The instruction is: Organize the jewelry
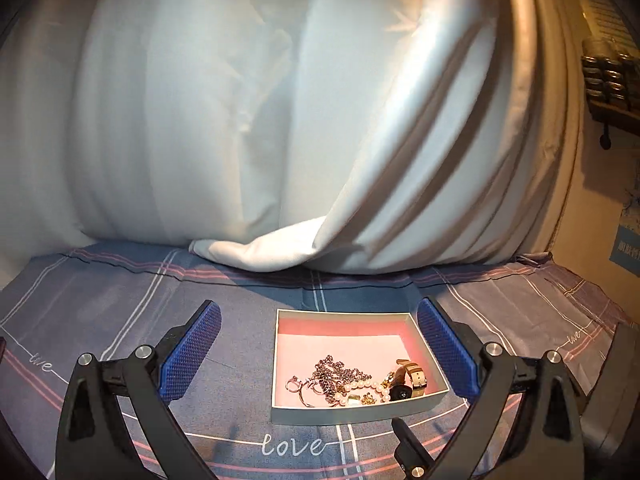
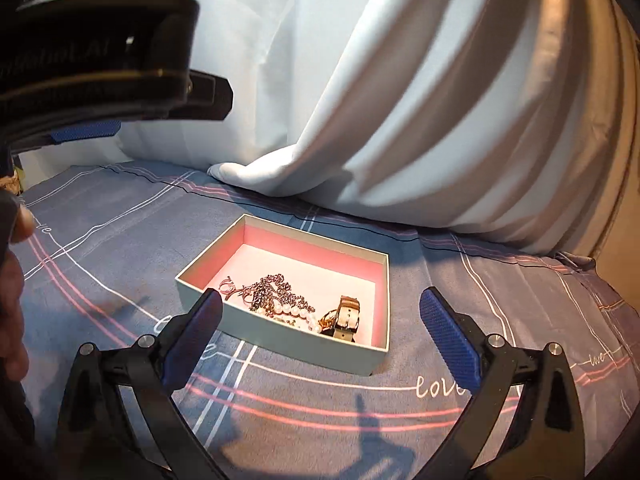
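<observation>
An open pale box with a pink lining lies on the bed. In it are a dark chain necklace, a pearl bracelet, rings and a watch. My left gripper is open, its blue pads either side of the box and nothing between them. My right gripper is open too, held in front of the box, short of the necklace and watch. In the right wrist view the left tool's black housing fills the upper left.
The box rests on a blue bedsheet with pink and white lines and the word "love". White pillows and bedding rise just behind the box. A shelf with small items hangs at the far right. A person's hand shows at the left edge.
</observation>
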`<state>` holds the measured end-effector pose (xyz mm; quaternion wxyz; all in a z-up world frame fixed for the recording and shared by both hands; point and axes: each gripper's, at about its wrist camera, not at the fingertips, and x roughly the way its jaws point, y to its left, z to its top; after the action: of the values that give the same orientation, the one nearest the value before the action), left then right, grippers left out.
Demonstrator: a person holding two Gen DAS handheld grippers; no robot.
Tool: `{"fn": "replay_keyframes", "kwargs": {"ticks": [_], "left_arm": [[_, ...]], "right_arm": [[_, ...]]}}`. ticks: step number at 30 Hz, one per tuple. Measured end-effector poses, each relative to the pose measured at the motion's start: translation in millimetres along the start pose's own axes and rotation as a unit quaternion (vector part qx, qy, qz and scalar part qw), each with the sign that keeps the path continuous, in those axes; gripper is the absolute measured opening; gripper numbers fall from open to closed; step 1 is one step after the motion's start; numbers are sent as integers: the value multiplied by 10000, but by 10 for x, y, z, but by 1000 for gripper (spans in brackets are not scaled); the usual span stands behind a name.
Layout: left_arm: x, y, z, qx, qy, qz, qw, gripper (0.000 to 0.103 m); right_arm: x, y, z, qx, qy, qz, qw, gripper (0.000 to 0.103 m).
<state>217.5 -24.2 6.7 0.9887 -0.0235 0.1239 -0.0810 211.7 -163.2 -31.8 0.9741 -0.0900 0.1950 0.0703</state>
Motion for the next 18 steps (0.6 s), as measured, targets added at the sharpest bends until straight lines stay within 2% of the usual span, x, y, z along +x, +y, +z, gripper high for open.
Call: {"fn": "replay_keyframes", "kwargs": {"ticks": [2, 6, 13, 18], "left_arm": [[-291, -67, -97, 228, -252, 48, 9994, 97], [-595, -122, -283, 321, -276, 77, 9991, 97], [-896, -153, -429, 373, -289, 150, 9988, 97], [-984, -101, -473, 333, -268, 266, 9987, 97]], "right_arm": [[-255, 19, -176, 134, -162, -23, 9998, 97], [-607, -20, -359, 423, -447, -114, 9980, 97], [-966, -150, -415, 841, -818, -471, 9920, 97], [-1090, -154, -362, 899, -975, -588, 9894, 97]]}}
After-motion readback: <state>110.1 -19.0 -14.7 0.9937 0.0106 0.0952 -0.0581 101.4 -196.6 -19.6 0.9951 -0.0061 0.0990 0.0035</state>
